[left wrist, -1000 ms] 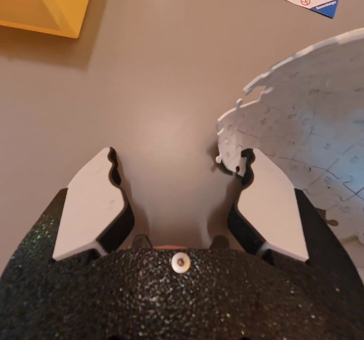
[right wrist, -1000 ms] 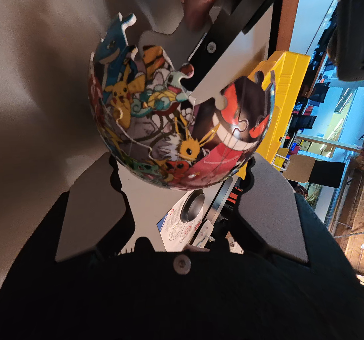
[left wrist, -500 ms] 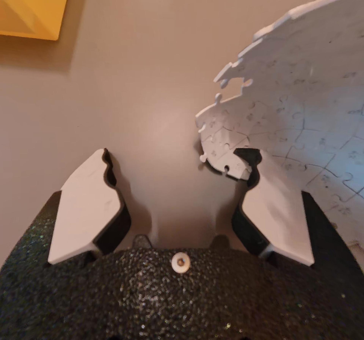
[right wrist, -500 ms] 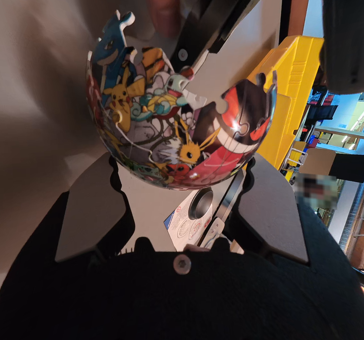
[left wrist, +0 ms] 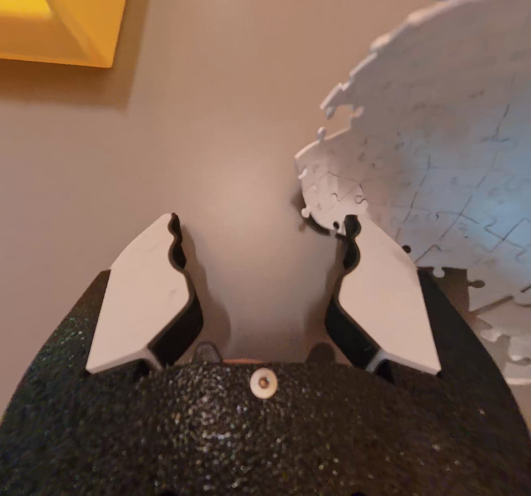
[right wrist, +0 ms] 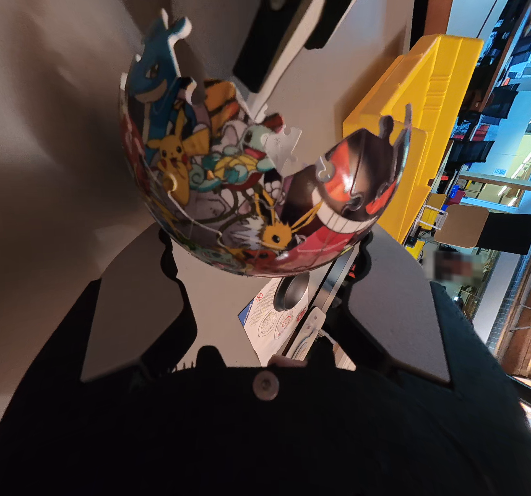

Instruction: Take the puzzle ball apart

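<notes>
Your right gripper [right wrist: 265, 240] clamps the colourful, cartoon-printed puzzle ball shell [right wrist: 258, 183] between its two fingertips.

The ball is a part-dismantled bowl with a jagged rim, lifted above the grey table [left wrist: 230, 108]. Your left gripper [left wrist: 260, 223] stands wide open and holds nothing; its right fingertip touches the edge of the shell's white inside [left wrist: 431, 166]. A yellow plastic bin [left wrist: 57, 13] sits at the table's far left, and a white printed leaflet [right wrist: 270, 321] lies beneath the ball.
</notes>
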The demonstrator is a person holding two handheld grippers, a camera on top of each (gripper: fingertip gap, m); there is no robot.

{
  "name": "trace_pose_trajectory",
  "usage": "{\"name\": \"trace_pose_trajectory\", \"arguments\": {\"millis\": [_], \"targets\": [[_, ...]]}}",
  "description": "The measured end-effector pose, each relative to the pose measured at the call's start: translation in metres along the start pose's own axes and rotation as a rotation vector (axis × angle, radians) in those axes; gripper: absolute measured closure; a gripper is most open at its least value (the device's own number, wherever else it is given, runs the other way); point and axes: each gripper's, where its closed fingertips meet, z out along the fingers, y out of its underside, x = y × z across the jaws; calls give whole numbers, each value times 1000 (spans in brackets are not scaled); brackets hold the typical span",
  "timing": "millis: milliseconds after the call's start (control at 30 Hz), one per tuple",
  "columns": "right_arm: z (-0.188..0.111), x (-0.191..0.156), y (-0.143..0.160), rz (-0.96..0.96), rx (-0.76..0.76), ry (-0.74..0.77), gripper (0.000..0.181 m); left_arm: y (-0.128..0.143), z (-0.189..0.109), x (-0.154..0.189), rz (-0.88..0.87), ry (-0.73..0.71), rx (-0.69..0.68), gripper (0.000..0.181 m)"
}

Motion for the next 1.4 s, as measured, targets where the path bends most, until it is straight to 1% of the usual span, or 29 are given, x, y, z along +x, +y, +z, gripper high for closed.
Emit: {"name": "trace_pose_trajectory", "arguments": {"millis": [67, 433, 467, 533, 633, 667, 733, 900, 1033, 1233, 1400], "targets": [[0, 0, 0, 11, 4, -7, 58, 2, 4, 3, 26, -10, -9, 73], [3, 1, 1, 44, 24, -23, 58, -1, 12, 12, 33, 27, -16, 75], [3, 0, 0, 41, 22, -20, 58, -1, 11, 14, 33, 44, -19, 78], [4, 2, 0, 44, 24, -10, 58, -8, 2, 12, 9, 72, 23, 79], [4, 1, 1, 41, 15, -3, 57, -15, -12, -5, -51, 63, 59, 82], [3, 1, 2, 42, 12, -2, 57, -16, -14, -9, -67, 57, 62, 82], [3, 2, 1, 45, 14, -2, 57, -15, -13, -6, -76, 82, 58, 81], [4, 2, 0, 62, 30, -13, 58, -9, -1, 2, 9, 6, 12, 81], [5, 3, 0, 50, 23, -19, 58, -7, 9, 5, 28, -33, -11, 82], [7, 3, 1, 42, 36, -53, 58, -4, 9, 3, 31, -34, -40, 80], [8, 5, -9, 41, 61, -76, 58, -4, 7, 0, 79, -56, -63, 79]]}}
